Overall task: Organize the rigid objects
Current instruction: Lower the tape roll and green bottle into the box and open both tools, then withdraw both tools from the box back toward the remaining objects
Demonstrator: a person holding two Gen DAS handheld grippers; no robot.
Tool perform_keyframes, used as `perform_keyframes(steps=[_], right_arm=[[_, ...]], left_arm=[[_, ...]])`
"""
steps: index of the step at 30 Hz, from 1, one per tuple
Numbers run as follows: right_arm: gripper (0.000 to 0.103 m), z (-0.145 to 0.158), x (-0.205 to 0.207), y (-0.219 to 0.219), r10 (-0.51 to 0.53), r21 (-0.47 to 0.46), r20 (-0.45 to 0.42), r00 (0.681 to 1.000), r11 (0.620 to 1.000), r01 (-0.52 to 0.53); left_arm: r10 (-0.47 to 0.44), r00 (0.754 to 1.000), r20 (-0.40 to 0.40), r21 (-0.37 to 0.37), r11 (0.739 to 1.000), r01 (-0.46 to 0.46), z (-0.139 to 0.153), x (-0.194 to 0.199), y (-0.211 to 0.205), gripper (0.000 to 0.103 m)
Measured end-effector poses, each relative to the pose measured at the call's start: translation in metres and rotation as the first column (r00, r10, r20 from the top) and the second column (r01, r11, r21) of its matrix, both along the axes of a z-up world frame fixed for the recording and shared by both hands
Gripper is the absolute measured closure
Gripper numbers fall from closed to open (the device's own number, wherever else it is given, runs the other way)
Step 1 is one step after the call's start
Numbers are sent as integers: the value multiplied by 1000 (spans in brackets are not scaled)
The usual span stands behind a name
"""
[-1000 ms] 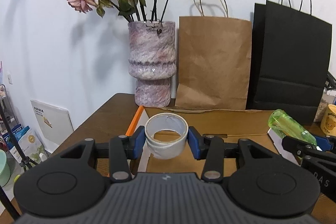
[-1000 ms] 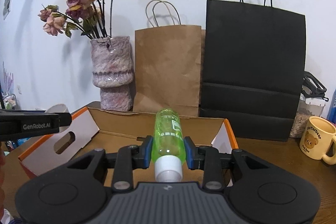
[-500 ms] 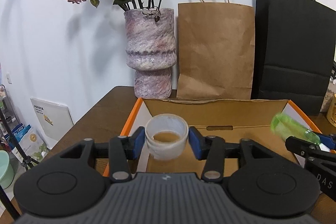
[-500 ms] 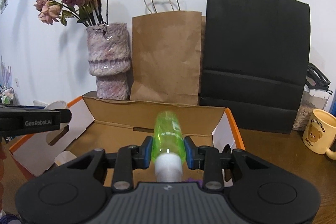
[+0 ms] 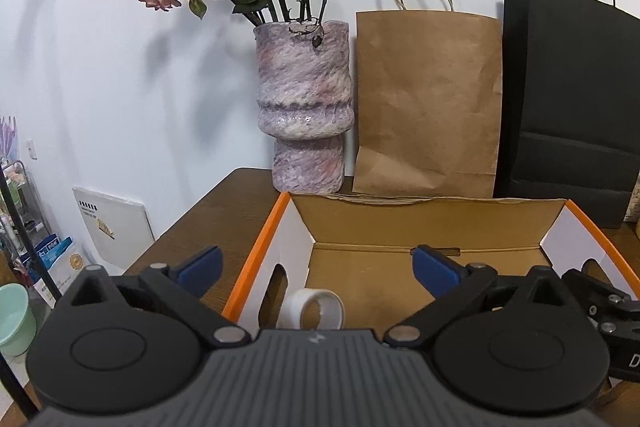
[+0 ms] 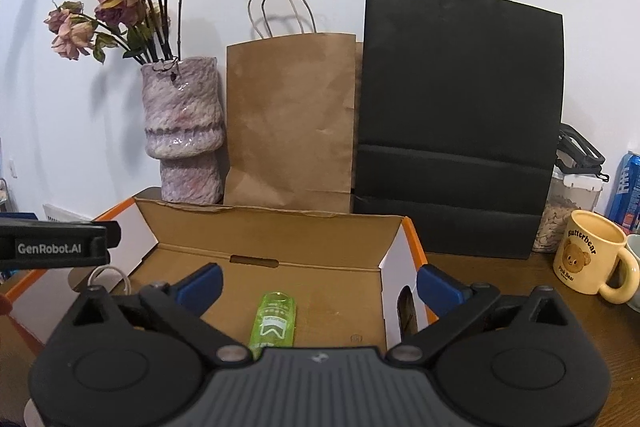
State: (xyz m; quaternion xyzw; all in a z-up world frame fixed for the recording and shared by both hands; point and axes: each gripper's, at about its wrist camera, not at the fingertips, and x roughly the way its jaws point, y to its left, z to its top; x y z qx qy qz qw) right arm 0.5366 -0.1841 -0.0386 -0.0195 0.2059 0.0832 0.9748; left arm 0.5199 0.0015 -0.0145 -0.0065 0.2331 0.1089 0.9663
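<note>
An open cardboard box [image 5: 440,227] with orange edges sits on the wooden table; it also shows in the right wrist view [image 6: 280,227]. A white tape roll [image 5: 314,313] lies on its floor at the left, below my left gripper [image 5: 316,267], which is open and empty. A green plastic bottle [image 6: 274,323] lies on the box floor below my right gripper [image 6: 320,283], which is open and empty. The tape roll [image 6: 108,277] shows partly in the right wrist view behind the left gripper's body.
A purple vase [image 5: 304,115] of dried roses, a brown paper bag [image 5: 426,103] and a black paper bag [image 6: 456,123] stand behind the box. A yellow bear mug [image 6: 588,255], a jar [image 6: 564,215] and a blue can [image 6: 626,191] stand right of it.
Both grippers have opened. The tape roll has dropped from the left gripper onto the box floor, and the green bottle from the right gripper onto the box floor.
</note>
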Motion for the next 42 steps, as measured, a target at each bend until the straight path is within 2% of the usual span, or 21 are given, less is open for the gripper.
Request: perform_keyframes(steps=[16, 24, 42], right_arm=[[0, 5, -10, -3, 1, 11, 2, 1000, 1000, -1], [0, 14, -34, -6, 2, 15, 29, 1000, 1000, -2], [0, 19, -112, 2, 38, 17, 26, 999, 999, -38]], left_arm=[[-21, 1000, -3, 0, 1000, 21, 5, -10, -1, 0], [-28, 1000, 5, -13, 1000, 28, 10, -32, 2, 0], [-33, 999, 8, -23, 999, 33, 17, -102, 15, 0]])
